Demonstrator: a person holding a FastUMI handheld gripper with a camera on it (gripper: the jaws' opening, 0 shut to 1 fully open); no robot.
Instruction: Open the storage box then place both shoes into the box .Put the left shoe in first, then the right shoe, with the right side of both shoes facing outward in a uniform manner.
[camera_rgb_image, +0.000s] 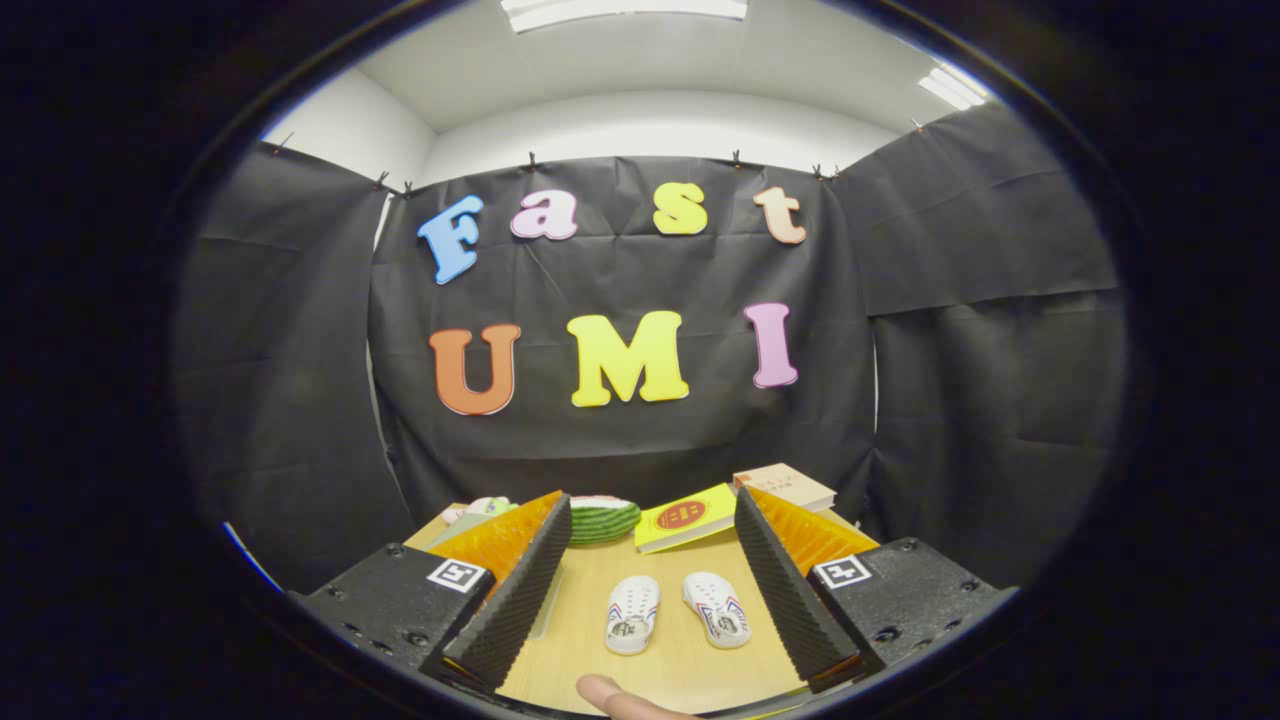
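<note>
Gripper (655, 600) spread wide, holding nothing, hovering over the table (680, 675). Two white shoes (632, 613) (717, 608) lie side by side between the fingers, toes away from it. Beyond the shoes: a yellow book (686, 517), a tan book (785, 486), a green striped thing (603, 518). A fingertip (612, 695) pokes in nearer than the shoes. Can't pick out the storage box, maybe the clear edge left of the shoes. Looks like the very start; the next move calls for finding and opening the box.

ridged tongs (652, 590), square markers, screws
</note>
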